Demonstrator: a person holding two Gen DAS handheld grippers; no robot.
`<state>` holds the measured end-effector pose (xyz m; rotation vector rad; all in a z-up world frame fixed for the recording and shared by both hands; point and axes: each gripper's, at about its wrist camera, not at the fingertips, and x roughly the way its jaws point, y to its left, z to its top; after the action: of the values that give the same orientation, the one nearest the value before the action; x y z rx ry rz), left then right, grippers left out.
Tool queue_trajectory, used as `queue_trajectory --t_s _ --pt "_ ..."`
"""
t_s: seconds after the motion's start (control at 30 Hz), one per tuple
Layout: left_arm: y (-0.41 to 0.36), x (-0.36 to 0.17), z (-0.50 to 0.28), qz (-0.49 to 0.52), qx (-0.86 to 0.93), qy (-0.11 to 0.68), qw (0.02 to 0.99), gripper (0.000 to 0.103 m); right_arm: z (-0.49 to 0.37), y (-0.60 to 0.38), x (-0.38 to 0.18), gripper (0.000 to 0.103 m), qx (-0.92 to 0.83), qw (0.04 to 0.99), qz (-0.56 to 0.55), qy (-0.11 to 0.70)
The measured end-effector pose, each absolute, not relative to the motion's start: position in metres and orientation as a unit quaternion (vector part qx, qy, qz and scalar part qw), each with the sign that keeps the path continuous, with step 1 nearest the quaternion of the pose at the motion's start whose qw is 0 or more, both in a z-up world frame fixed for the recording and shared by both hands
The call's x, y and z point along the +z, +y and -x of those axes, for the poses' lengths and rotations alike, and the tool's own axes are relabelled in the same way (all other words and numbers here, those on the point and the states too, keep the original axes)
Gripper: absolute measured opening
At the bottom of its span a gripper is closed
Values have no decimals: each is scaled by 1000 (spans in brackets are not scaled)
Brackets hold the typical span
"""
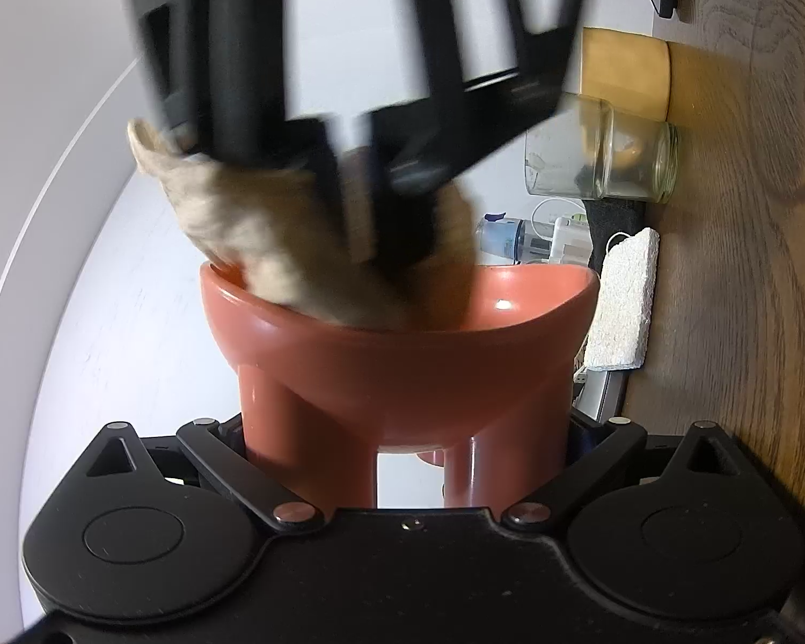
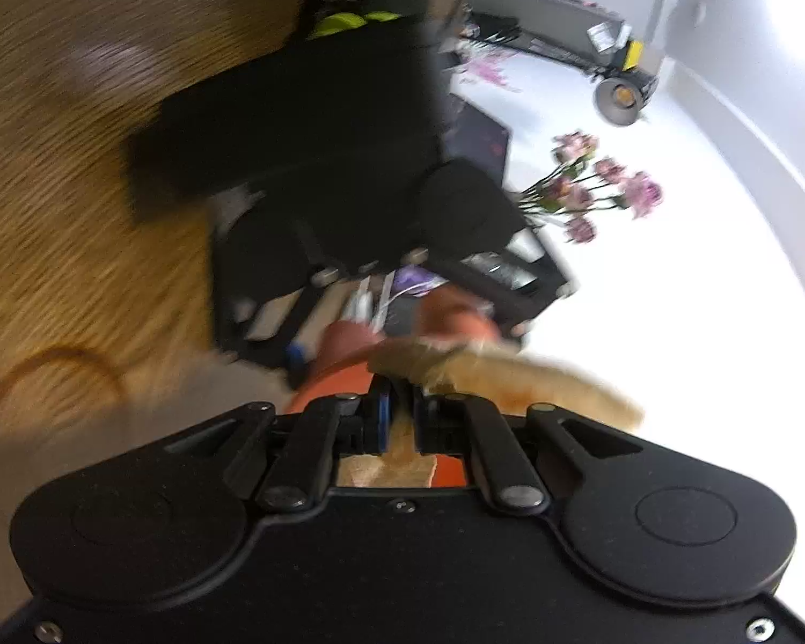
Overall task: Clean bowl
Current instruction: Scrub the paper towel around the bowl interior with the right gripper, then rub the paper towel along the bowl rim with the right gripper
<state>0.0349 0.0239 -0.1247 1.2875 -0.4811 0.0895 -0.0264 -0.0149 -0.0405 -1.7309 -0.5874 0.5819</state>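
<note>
Left fingers clamp the bowl; only the right-wrist view shows right fingers pinching the cloth.

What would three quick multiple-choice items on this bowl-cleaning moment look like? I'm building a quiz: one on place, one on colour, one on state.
1. Where is the cloth?
A. In the bowl
B. On the sponge
C. Inside the jar

2. What colour is the bowl?
A. Blue
B. Terracotta red
C. White

3. The right tongs are:
A. Wide open, empty
B. Shut on the cloth
C. Holding the jar

Key: A, the cloth dips past the bowl's rim; B, its body and legs are red; B, the cloth sits pinched between the closed fingers.
</note>
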Motion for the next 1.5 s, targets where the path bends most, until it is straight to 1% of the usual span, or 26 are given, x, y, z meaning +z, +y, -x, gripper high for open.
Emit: queue_trajectory --t_s 0.17,0.4,0.7,1.0,1.27,1.5 --pt "24 -124 -34 -594 41 -222 772 97 19 -9 -21 7 226 588 731 -263" --pt "25 -126 -35 -594 41 -222 772 97 2 -19 -9 7 189 604 733 -250" --pt "25 -126 -35 -594 41 -222 772 97 -11 -41 -27 7 182 601 750 -207" --pt "24 -126 -35 -594 41 -222 772 97 -1 -49 -59 7 215 585 762 -175" --pt "24 -125 -34 -594 41 -222 772 97 20 -41 -63 7 242 578 754 -197" --pt "24 -125 -34 -594 41 -222 772 97 34 -21 -45 7 247 582 737 -241"
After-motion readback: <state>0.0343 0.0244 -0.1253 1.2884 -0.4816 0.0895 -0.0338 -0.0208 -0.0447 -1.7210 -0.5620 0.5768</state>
